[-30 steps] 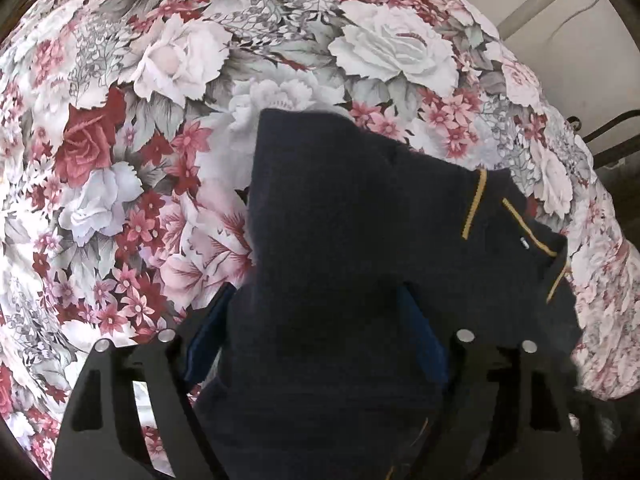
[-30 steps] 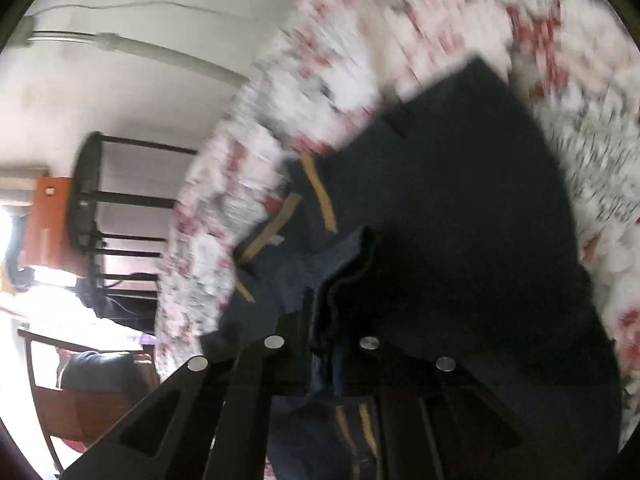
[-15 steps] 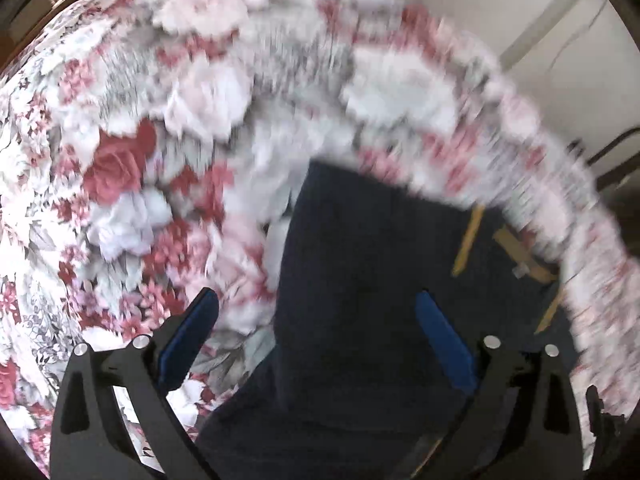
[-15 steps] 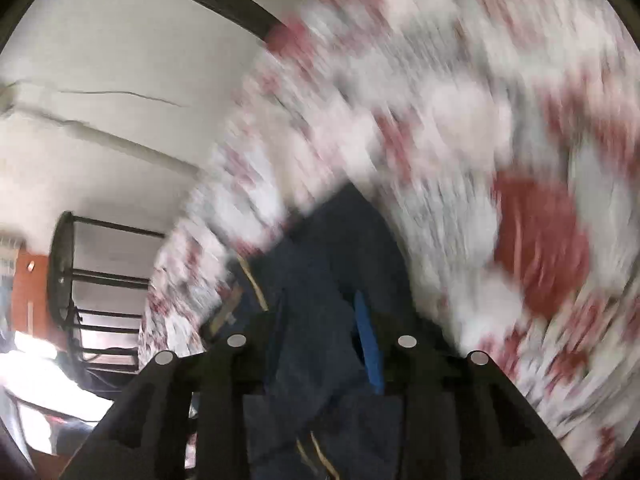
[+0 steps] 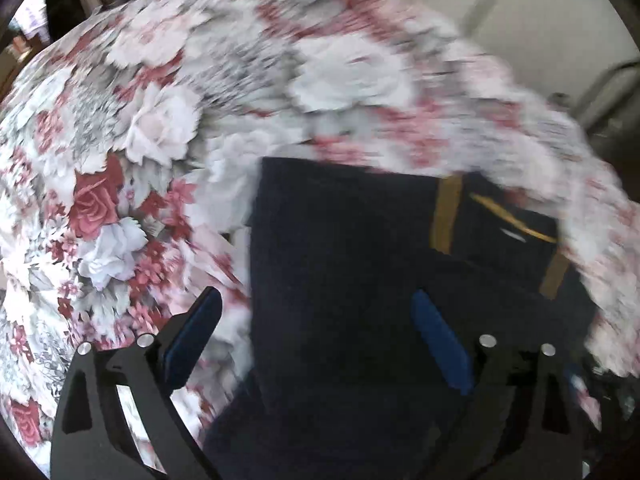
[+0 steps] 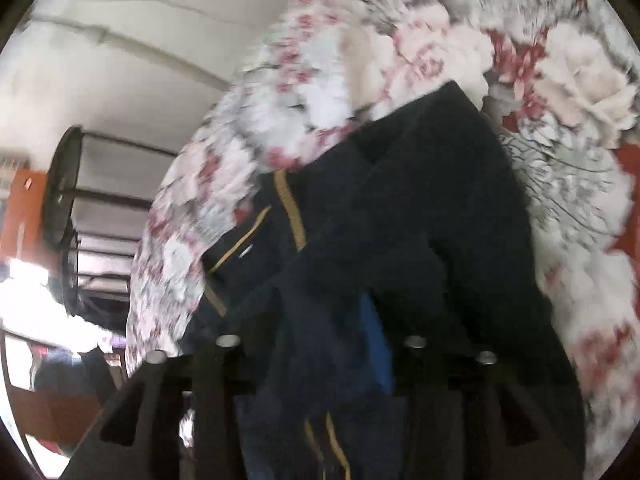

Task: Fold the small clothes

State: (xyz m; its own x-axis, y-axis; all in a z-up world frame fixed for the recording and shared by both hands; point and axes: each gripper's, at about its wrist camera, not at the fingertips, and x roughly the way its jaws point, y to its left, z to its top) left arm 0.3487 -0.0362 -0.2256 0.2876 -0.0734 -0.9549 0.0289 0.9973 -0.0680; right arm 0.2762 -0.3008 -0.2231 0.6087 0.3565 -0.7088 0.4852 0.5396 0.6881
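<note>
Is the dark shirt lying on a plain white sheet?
No, the dark shirt lies on a flowery sheet with red, pink and white roses all over it.

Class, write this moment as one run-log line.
garment: navy shirt folded on floral cloth | left hand-held gripper: open, above shirt | right hand-held gripper: opening, fabric between jaws

A floral cloth (image 5: 160,128) of white and red roses spreads ahead of the jaws. Beyond its far edge rises a pale wall (image 6: 132,12). Left of the right jaws stands a black metal rack (image 6: 76,208), with bright light below it.
</note>
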